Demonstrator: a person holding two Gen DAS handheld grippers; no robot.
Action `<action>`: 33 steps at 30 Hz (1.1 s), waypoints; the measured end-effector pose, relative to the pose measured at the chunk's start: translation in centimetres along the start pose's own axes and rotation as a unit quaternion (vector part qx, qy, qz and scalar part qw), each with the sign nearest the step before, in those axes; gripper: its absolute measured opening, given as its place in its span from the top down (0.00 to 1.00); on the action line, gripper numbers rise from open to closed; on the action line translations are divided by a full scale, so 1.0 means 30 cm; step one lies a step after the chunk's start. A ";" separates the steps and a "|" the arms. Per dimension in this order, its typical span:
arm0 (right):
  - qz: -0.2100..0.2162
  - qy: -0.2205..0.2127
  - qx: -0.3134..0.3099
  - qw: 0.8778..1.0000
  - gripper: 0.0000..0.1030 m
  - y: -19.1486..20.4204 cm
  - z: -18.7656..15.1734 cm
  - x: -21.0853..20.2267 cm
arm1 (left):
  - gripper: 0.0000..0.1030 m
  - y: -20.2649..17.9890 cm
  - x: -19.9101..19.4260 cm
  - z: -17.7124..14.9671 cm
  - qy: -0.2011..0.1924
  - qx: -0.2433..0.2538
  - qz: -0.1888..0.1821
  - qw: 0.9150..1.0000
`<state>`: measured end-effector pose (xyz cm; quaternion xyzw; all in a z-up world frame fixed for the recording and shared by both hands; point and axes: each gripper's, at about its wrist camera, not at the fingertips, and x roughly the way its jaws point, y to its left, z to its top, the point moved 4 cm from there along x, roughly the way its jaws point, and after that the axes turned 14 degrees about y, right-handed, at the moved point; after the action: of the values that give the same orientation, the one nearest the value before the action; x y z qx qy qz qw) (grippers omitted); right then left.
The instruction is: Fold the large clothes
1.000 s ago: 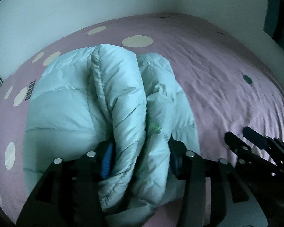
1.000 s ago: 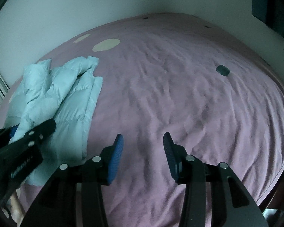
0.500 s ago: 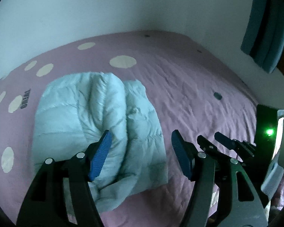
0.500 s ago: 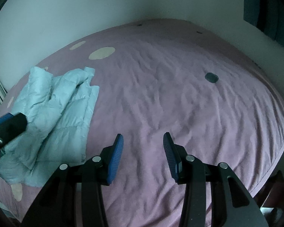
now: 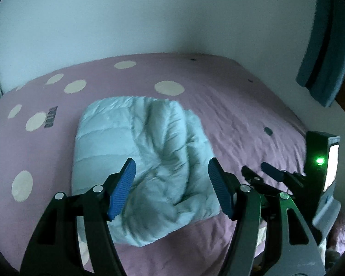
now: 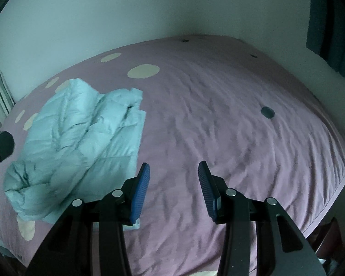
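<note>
While the puffy blue jacket (image 5: pixel 140 161) lies folded in a soft bundle on the bed (image 5: pixel 241 119), both grippers are up above it and hold nothing. The left gripper (image 5: pixel 170 184) has just been opening its jaws. They stand wide apart now, and nothing is between them. A second ago they pinched a thick fold of the jacket, so that fold has been let go. The right gripper (image 6: pixel 173 184) has its jaws partly apart, and only the bare bed cover shows between them.

It looks like a fold has just been finished. The jacket is a short, thick pack with one lumpy roll along the middle. The folding seems nearly done, or done. If one more move is needed, it would be to press the lumpy roll flat or tuck in the loose edge (image 5: pixel 135 241) near the camera. Puffy cloth springs back, so it may need a slow, firm push.

In the right wrist view the jacket sits far to the left, near the bed's edge, and the rest of the bed is open.

The bed cover is pink-purple with big pale dots (image 5: pixel 169 87) and many small wrinkles. A few small dark spots (image 6: pixel 267 112) lie on it. White walls (image 5: pixel 149 18) meet in a corner behind the bed. Something dark blue (image 5: pixel 326 57) hangs on the right wall. The room is dim. A small green light (image 5: pixel 319 160) glows on the right gripper's body.
</note>
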<state>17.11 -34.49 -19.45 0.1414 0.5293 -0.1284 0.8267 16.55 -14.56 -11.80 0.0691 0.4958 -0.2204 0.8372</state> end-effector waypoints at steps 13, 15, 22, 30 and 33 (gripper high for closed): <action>0.003 -0.001 -0.039 0.999 0.57 0.141 -0.023 -0.008 | 0.37 0.210 0.016 -0.044 0.005 -0.054 0.029 0.998; 0.008 -0.003 -0.043 0.999 0.57 0.164 -0.019 -0.016 | 0.37 0.241 0.007 -0.042 -0.001 -0.060 0.039 0.997; 0.038 -0.019 -0.060 0.997 0.56 0.271 0.029 -0.065 | 0.37 0.408 0.000 -0.045 -0.006 -0.098 0.057 0.993; 0.075 0.018 -0.076 0.994 0.46 0.409 0.098 0.058 | 0.37 0.573 0.097 -0.079 0.018 -0.133 0.063 0.989; 0.079 0.042 -0.076 0.993 0.50 0.437 0.096 0.126 | 0.37 0.596 0.141 -0.090 0.031 -0.134 0.054 0.989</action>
<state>25.81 -23.65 -20.46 0.1245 0.5590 -0.0158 0.8196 23.94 1.04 -18.62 -0.0109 0.5418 -0.1043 0.8339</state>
